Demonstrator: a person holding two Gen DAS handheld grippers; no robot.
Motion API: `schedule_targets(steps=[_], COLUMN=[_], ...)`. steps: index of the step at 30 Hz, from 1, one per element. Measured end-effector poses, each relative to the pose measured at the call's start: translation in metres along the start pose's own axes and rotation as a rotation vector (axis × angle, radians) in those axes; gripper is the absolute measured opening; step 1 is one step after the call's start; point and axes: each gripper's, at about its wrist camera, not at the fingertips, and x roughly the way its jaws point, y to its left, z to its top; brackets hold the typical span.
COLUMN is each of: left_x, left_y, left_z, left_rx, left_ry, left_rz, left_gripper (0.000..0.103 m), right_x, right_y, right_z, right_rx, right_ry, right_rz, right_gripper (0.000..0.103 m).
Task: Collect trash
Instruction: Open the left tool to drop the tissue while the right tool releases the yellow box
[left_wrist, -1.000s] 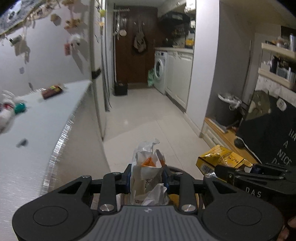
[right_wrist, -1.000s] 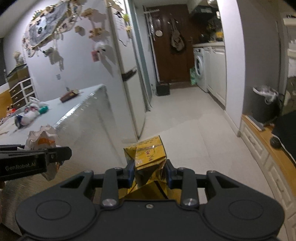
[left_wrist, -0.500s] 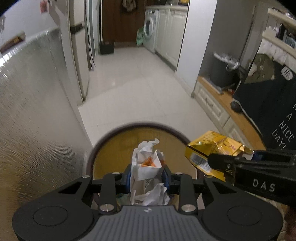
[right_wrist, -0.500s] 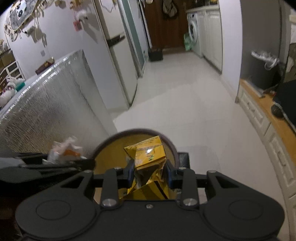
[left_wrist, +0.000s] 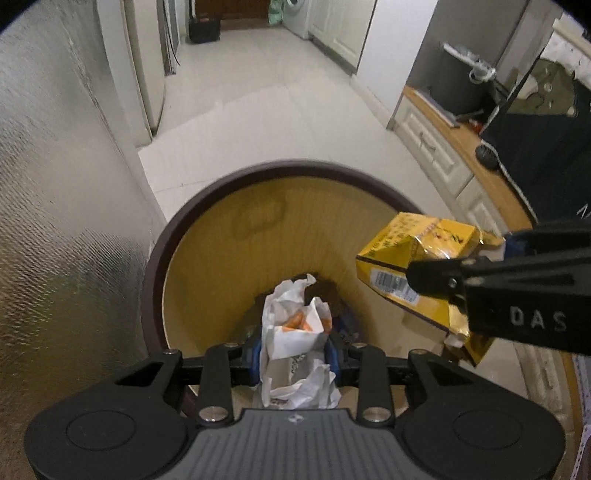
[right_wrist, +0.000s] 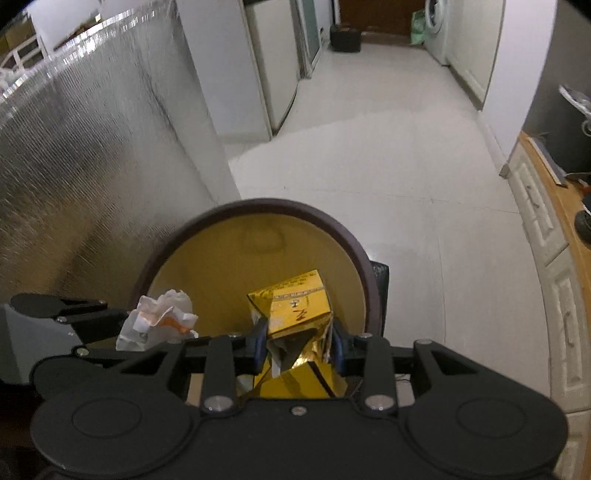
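Left wrist view puts your left gripper (left_wrist: 295, 345) at the six o'clock edge of the round dark-rimmed bin with the yellow inner wall (left_wrist: 221, 236), its blue-padded fingers (left_wrist: 256, 354) pressed in on the crumpled white paper wrapper with orange print (left_wrist: 291, 332). The wrapper sticks up between the pads and hangs over the open mouth of the bin, whose rim curves from nine o'clock over twelve to about two o'clock. To the left of the bin, at nine o'clock, stands the silver textured foil-faced panel (left_wrist: 55, 221).

Further right, at three o'clock, your right gripper (left_wrist: 428, 280) comes in from the side with the crushed yellow drink carton (left_wrist: 413, 258) clamped in it, barcode facing you; the carton sits over the right part of the rim.

Right wrist view confirms it: the right gripper (right_wrist: 297, 341) is closed onto the carton (right_wrist: 295, 306), which is dented and folded where the pads bite, and it points into the bin (right_wrist: 325, 221) from six o'clock. The left gripper (right_wrist: 122, 321) and its wrapper (right_wrist: 159, 317) show at nine o'clock, just beside the rim.

You look to be at the drop step: both pieces of trash are carried and poised above the bin, neither yet released. The next move calls for spreading the fingers of each tool so the pieces fall inside. Nudge the carton a little toward the centre first, since it seems close to the rim and could catch on it.
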Motion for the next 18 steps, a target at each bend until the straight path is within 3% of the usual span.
schedule_targets(steps=[7, 18], left_x=[0.025, 0.039], left_y=[0.006, 0.008], left_z=[-0.008, -0.009], left_rx=[0.042, 0.08], left_ry=[0.077, 0.125], left_rz=[-0.018, -0.008], left_gripper=[0.036, 0.039], right_x=[0.039, 0.065], right_y=[0.012, 0.01], right_z=[0.008, 0.005], right_rx=[-0.051, -0.095], right_ry=[0.095, 0.222], right_rz=[-0.003, 0.002], right_gripper=[0.035, 0.041])
